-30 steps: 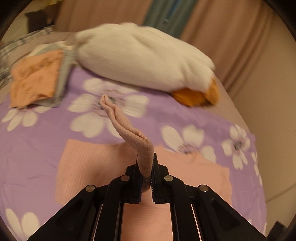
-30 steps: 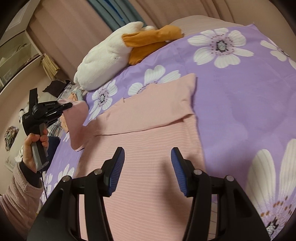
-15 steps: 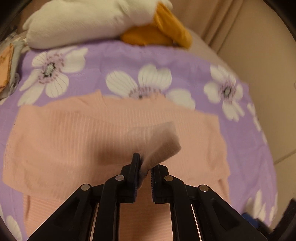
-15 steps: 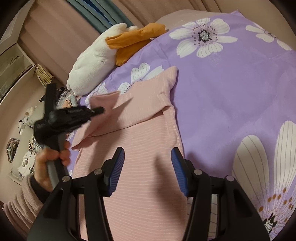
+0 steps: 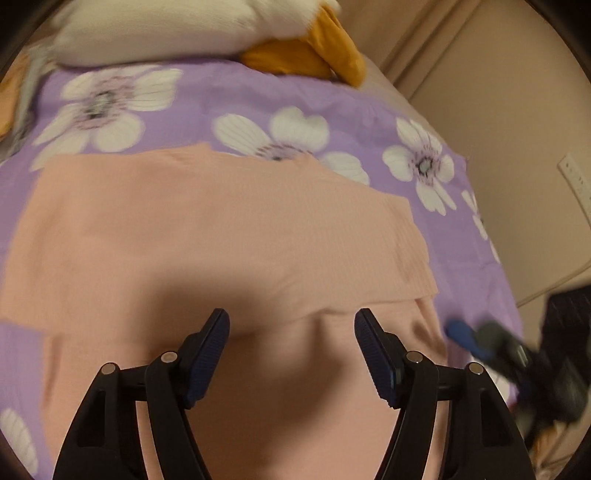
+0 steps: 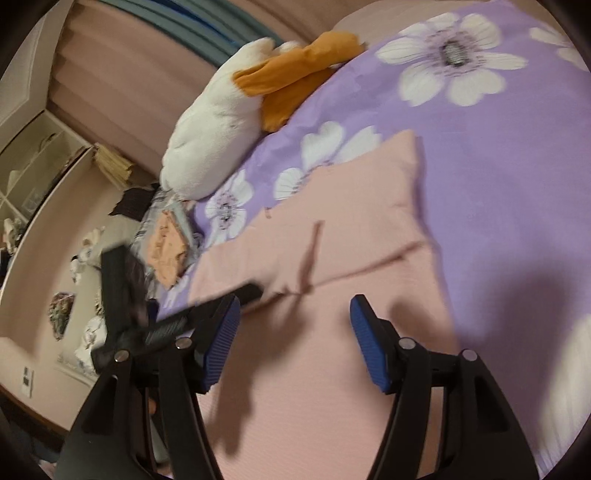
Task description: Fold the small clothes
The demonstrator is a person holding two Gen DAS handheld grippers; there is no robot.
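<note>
Pink ribbed knit fills the left wrist view: a small pink top [image 5: 229, 236] is spread flat on the purple floral bedspread [image 5: 192, 92], with a folded-over panel lying across its upper part and ending in a soft, slightly wavy edge just ahead of the left gripper [image 5: 291, 354]. That tool is seen with its jaws spread wide and nothing between them, poised over the garment's middle. A white plush duck [image 5: 166, 26] with an orange bill is set along the far edge of the bedspread. The right gripper [image 5: 509, 350] is glimpsed, blurred, at the garment's right side.

In the right wrist view the same top [image 6: 332, 280] is shown as fine horizontal ribbing, thin and limp, its fold line running crosswise. The right gripper [image 6: 291, 339] is likewise held wide apart and empty above the lower half. A folded peach garment [image 6: 168, 247] is stacked near the far left corner of the bedspread [image 6: 517, 184], beside the duck [image 6: 210, 147].

The next fold is judged best made by pinching both layers at the lower hem, one tool near each side edge, so that the cloth is lifted evenly and laid without dragging the panel askew.
</note>
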